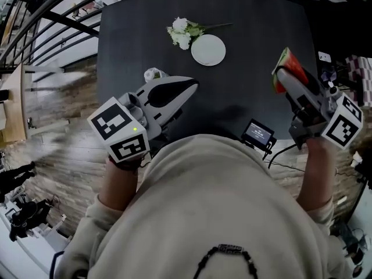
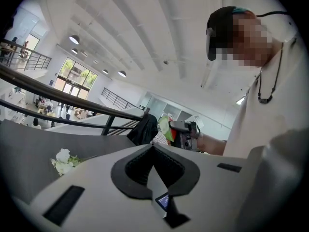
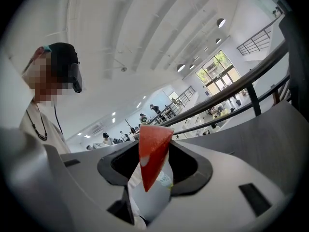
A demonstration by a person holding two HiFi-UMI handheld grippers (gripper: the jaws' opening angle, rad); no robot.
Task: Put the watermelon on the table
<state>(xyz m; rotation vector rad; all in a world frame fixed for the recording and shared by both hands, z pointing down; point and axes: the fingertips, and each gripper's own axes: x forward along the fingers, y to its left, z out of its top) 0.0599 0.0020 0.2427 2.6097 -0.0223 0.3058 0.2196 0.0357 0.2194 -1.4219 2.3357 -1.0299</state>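
Observation:
A red watermelon slice [image 1: 286,66] with a green rind sticks out of my right gripper [image 1: 283,74], which is shut on it above the right part of the dark table [image 1: 244,97]. In the right gripper view the red wedge [image 3: 152,153] stands between the jaws, tip down, with a white wrapping below it. My left gripper [image 1: 193,86] hovers over the table's near left part, jaws together with nothing between them. The left gripper view shows the slice [image 2: 166,128] held in the right gripper [image 2: 186,134] off to the side.
White flowers [image 1: 183,32] and a white round plate [image 1: 208,50] lie at the table's far middle. A small white and green thing [image 1: 153,73] sits by the left gripper. A small screen device [image 1: 258,133] hangs at the near edge. Black railings [image 1: 52,22] run at the left.

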